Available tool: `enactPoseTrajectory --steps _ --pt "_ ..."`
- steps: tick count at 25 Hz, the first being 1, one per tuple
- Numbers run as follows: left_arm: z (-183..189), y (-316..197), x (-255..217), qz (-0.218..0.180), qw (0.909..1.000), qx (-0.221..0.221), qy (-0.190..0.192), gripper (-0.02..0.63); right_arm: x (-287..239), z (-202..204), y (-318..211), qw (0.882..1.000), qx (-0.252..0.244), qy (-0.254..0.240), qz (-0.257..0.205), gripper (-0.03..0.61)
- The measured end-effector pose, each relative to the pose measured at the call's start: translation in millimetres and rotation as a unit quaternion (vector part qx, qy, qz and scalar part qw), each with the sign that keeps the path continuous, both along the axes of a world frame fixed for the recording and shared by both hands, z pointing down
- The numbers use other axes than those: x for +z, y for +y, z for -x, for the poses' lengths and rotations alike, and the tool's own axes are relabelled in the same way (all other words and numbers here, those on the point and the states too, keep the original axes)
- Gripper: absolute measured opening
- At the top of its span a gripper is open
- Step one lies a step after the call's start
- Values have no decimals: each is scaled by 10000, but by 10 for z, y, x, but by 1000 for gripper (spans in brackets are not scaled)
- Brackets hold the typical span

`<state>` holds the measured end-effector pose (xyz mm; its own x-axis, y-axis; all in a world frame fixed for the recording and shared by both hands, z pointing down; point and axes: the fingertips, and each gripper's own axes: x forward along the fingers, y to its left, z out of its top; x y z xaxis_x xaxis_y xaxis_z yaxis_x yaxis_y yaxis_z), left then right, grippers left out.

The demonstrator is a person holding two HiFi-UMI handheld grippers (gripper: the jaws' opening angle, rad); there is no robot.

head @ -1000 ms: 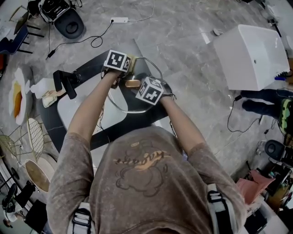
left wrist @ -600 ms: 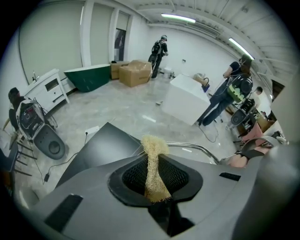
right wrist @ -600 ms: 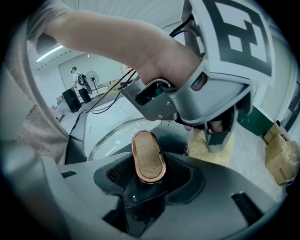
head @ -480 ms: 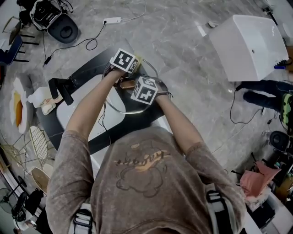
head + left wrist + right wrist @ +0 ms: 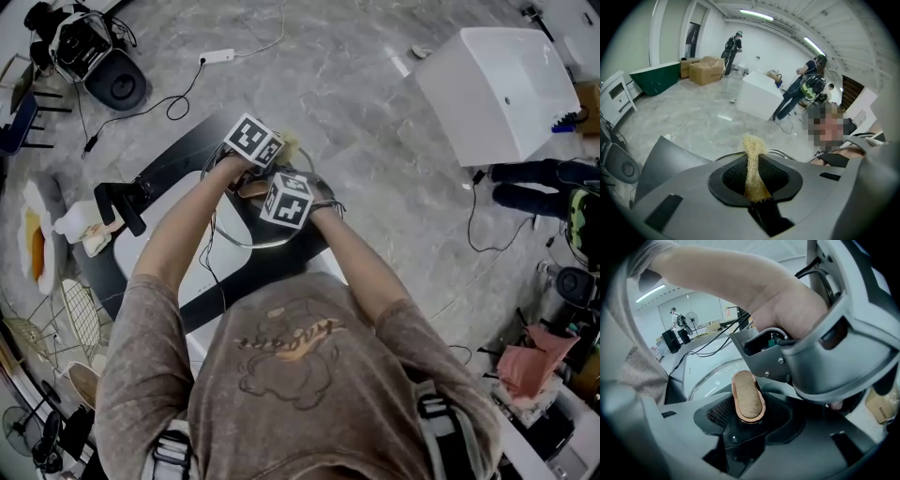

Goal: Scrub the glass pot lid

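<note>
The glass pot lid lies over the white sink, its steel rim showing under my hands. My right gripper is shut on the lid's knob, an oval wooden pad with a copper rim, and the glass shows just beyond it. My left gripper sits at the lid's far edge, shut on a yellowish fibre scrubber that sticks out past the jaws above the lid's rim. In the right gripper view the left gripper's body fills the upper right, close over the knob.
The white sink sits in a black counter with a black tap and a white bottle at the left. A wire rack and plates lie lower left. A white box stands upper right; cables cross the floor.
My left gripper has slid to the right along the lid's far edge with the scrubber and has rolled. The right gripper has kept its hold on the knob.
</note>
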<state>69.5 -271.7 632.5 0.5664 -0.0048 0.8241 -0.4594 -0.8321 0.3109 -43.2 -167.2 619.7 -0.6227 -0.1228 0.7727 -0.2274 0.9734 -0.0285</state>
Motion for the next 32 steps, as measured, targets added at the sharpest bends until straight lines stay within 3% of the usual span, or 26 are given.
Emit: enactPoseTrajectory --steps 6,14,22,32 --pt "-132 159 27 598 9967 405 379 75 18 12 1 10000 -3 12 27 193" --pt "-208 286 7 900 9913 886 385 75 -8 24 3 10000 62 -66 -4 195" --pt "-130 195 -139 950 9918 256 818 75 -40 -2 -7 9992 273 -275 -108 202" --pt "158 20 -474 521 9886 -573 1291 75 -107 -24 21 9985 495 -239 -86 218"
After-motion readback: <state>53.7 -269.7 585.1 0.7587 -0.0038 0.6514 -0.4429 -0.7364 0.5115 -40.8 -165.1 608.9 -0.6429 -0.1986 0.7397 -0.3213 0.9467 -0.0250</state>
